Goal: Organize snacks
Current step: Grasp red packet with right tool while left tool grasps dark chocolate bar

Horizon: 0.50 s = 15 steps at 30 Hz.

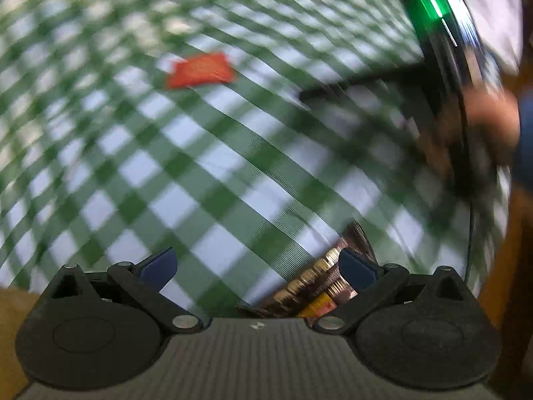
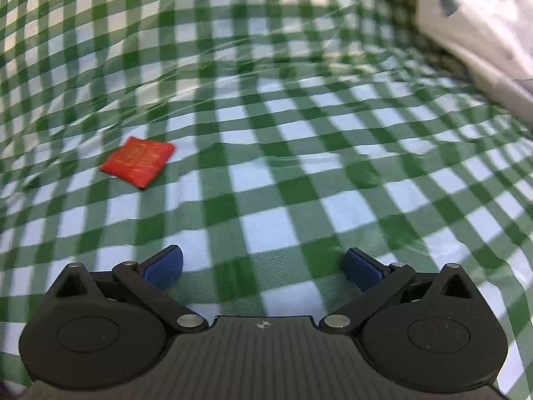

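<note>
A small red snack packet (image 1: 200,70) lies flat on the green-and-white checked tablecloth (image 1: 213,173); it also shows in the right wrist view (image 2: 139,161), ahead and to the left of my right gripper. My left gripper (image 1: 258,266) is open and empty above the cloth. A brown snack packet with gold print (image 1: 319,283) lies on the cloth just beside its right finger, partly hidden by the gripper body. My right gripper (image 2: 263,266) is open and empty over bare cloth. The left wrist view is blurred by motion.
In the left wrist view the other hand-held gripper with a green light (image 1: 433,6) and the hand holding it (image 1: 489,116) are at the right. A white object (image 2: 473,33) lies at the cloth's far right. Brown wood (image 1: 519,233) shows past the cloth's edge.
</note>
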Tool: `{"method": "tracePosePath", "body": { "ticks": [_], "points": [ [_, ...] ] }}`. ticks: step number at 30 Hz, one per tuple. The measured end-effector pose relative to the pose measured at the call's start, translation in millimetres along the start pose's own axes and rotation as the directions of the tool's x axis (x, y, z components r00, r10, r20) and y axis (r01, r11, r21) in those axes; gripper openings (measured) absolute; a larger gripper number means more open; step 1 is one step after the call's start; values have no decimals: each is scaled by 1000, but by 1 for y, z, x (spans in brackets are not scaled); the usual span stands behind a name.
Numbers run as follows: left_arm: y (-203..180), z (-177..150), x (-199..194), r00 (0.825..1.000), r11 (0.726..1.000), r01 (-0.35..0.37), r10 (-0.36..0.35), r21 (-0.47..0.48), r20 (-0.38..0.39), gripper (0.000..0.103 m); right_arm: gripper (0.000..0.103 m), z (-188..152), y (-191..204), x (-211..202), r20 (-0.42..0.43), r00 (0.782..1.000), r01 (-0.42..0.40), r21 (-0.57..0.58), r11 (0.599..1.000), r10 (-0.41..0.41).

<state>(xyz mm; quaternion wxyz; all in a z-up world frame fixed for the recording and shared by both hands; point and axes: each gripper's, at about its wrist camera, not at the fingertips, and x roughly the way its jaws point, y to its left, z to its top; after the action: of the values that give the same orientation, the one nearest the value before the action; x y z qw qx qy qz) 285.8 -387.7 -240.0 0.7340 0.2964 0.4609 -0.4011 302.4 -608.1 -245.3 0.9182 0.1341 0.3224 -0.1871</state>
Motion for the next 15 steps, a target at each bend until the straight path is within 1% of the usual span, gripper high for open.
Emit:
{"method": "tracePosePath", "body": {
  "ticks": [1,2,3,4,6,9,11,12,13,14,15],
  "points": [
    [-5,-1,6,1000,999,13,-12,36,-15,103,103,10,3,1,-25,999,-40,-23,999,40],
    [-10,-2,11,999,997,23,-21,71,-26,103,103,19,8,2,-32,998,-64,-51,997,63],
    [-12,-3,15,999,995,40,-38,88,-21,103,103,26,14,2,-22,997,-73,-84,994,71],
    [-10,-4,17,998,995,64,-64,82,-10,103,103,35,22,4,-6,997,-83,-135,987,83],
    [-2,0,23,993,993,111,-110,39,-35,103,103,51,39,14,-9,994,-111,-254,961,113],
    [10,0,29,984,986,164,-166,-37,-62,103,103,66,64,45,-83,989,-145,-399,905,122],
    [14,-3,30,981,982,183,-185,-51,-50,102,103,69,78,67,-112,988,-148,-461,875,108],
    [16,-4,31,980,980,190,-193,-61,-47,102,103,72,82,75,-109,985,-171,-474,864,135],
    [17,-3,30,980,979,192,-196,-72,-45,99,103,75,82,77,-72,979,-202,-463,863,190],
    [16,-3,29,979,976,197,-202,-90,-41,91,103,78,85,83,-55,977,-206,-457,865,204],
    [19,-2,26,976,971,210,-215,-112,-30,82,102,80,88,89,-61,976,-215,-447,868,211]
  ]
}}
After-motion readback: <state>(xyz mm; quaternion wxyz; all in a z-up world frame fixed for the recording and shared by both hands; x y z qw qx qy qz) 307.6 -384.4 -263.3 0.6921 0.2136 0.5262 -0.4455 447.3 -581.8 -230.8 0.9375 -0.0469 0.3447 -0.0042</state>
